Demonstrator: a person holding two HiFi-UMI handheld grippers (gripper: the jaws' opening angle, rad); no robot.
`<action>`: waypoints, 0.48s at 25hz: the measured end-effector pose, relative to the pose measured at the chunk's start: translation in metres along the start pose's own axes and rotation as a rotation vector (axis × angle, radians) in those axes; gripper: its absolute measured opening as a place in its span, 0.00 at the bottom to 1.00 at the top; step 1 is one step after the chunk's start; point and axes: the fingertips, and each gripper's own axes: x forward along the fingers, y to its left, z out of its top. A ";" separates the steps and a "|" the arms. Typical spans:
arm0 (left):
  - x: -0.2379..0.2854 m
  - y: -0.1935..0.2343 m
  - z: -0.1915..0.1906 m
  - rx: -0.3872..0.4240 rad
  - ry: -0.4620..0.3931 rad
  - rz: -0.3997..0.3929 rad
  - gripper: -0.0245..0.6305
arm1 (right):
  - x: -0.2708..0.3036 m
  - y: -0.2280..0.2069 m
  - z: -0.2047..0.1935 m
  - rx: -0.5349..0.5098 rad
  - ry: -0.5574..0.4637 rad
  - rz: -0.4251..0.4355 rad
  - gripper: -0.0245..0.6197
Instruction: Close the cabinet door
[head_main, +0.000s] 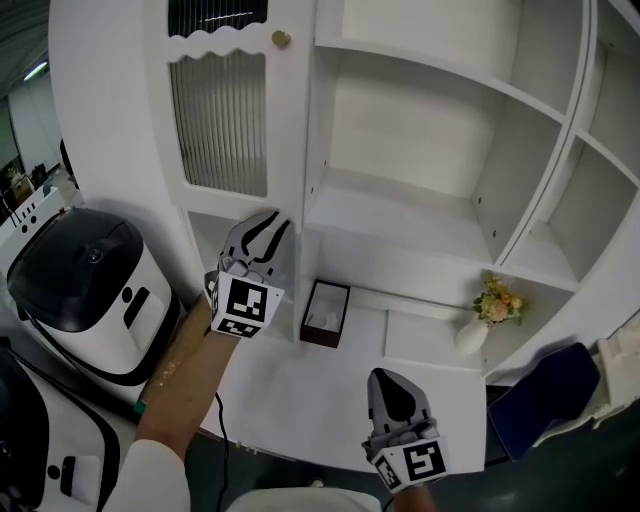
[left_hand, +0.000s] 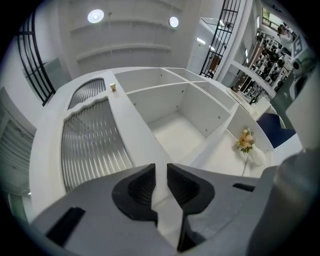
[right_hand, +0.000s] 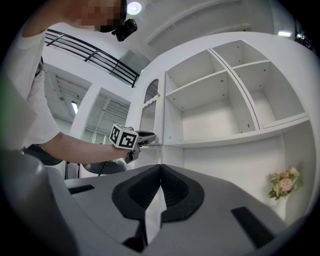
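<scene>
One cabinet door (head_main: 286, 140), lower free edge pinched by the left gripper (left_hand: 161, 174); right gripper (right_hand: 160, 172) closed, empty. Likely stiff, light-swinging; keep off its ribbed pane (head_main: 218, 120)

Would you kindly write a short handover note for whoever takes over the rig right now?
Grippers: the left hand-held gripper has its jaws closed to a narrow gap on the free edge of the cabinet door, low down, well below the brass knob. The right hand-held gripper is shut, empty, and held over the white counter.
Done: the door edge appears gripped.
Left: the door does not look flush yet. Swing it shut, then release.
</scene>
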 end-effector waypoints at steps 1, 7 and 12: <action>-0.007 0.001 0.001 0.007 -0.003 0.007 0.12 | 0.002 0.004 0.001 -0.001 -0.002 0.008 0.04; -0.059 0.014 0.005 -0.009 -0.019 0.043 0.04 | 0.010 0.032 0.007 -0.006 -0.009 0.059 0.04; -0.120 0.031 0.002 -0.042 0.002 0.100 0.04 | 0.020 0.051 0.007 -0.012 -0.006 0.088 0.04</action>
